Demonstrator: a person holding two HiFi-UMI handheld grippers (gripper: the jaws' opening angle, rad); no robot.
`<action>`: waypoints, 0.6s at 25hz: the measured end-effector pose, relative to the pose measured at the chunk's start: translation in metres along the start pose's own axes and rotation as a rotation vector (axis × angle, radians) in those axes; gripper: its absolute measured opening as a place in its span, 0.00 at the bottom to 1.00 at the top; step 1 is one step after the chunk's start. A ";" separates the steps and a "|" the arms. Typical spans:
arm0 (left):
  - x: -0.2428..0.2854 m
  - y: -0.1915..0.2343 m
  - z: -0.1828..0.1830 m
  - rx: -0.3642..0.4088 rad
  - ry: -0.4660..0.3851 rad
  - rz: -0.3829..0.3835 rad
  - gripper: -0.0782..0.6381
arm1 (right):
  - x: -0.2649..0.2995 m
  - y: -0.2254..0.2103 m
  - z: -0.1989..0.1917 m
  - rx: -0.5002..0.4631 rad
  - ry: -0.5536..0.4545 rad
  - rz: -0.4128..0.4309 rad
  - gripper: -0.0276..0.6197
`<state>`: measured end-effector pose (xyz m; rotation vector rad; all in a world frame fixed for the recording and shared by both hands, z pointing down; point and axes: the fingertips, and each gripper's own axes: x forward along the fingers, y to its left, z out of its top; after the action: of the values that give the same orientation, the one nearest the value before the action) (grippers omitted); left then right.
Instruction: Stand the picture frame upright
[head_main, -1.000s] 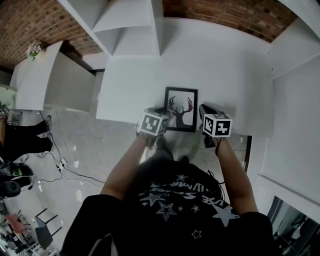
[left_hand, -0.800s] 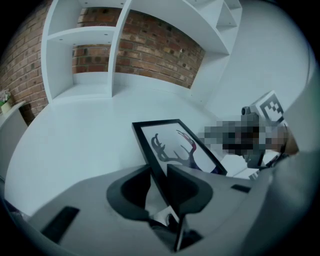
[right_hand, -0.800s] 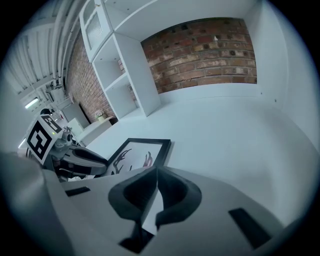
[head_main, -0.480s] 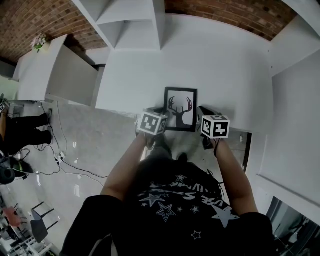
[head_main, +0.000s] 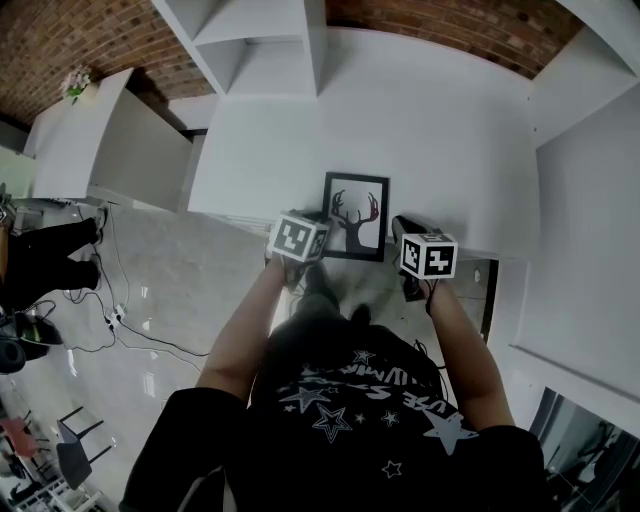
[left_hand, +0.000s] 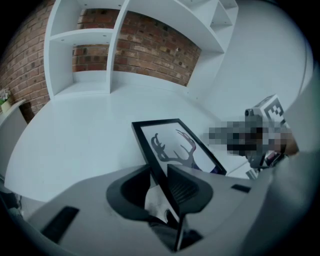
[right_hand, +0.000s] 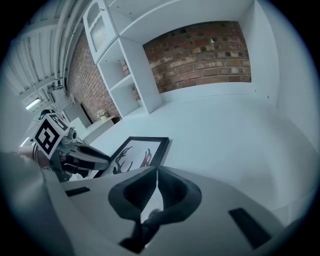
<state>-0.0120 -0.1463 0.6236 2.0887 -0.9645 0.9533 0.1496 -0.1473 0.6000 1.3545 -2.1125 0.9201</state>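
While both my forearms reach up from the bottom of the head view toward the middle of the frame, my grippers angle forward and down at the near edge of the white table (head_main: 440, 150). My left forearm (head_main: 245, 330) runs up and to the right, and my right forearm (head_main: 455, 340) runs up and to the left, so the two marker cubes sit level with each other.

Between them is the picture frame (head_main: 355, 215), black-edged with a deer-antler print, face up at the centre of the head view, close to the table's near edge. I cannot tell whether it lies quite flat.

My left gripper (head_main: 318, 225) is at the frame's lower left side. In its own view the frame's (left_hand: 175, 145) black edge runs down between the jaws of the left gripper (left_hand: 159, 175), which pinch it.

My right gripper (head_main: 400, 228) sits just right of the frame, apart from it. In its own view the jaws of the right gripper (right_hand: 156, 172) are pressed together on nothing, with the frame (right_hand: 137, 152) at centre left.
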 end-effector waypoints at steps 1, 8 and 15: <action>0.000 0.000 0.000 0.001 0.003 -0.005 0.27 | -0.001 0.000 0.000 0.002 -0.001 -0.002 0.07; 0.003 0.000 0.001 0.003 -0.005 -0.018 0.27 | -0.002 -0.002 0.001 0.021 -0.005 -0.018 0.07; 0.002 0.001 0.007 0.010 -0.007 -0.028 0.30 | -0.002 -0.006 0.005 0.033 -0.009 -0.029 0.07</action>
<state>-0.0093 -0.1529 0.6211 2.1095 -0.9330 0.9387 0.1557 -0.1512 0.5973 1.4044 -2.0871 0.9422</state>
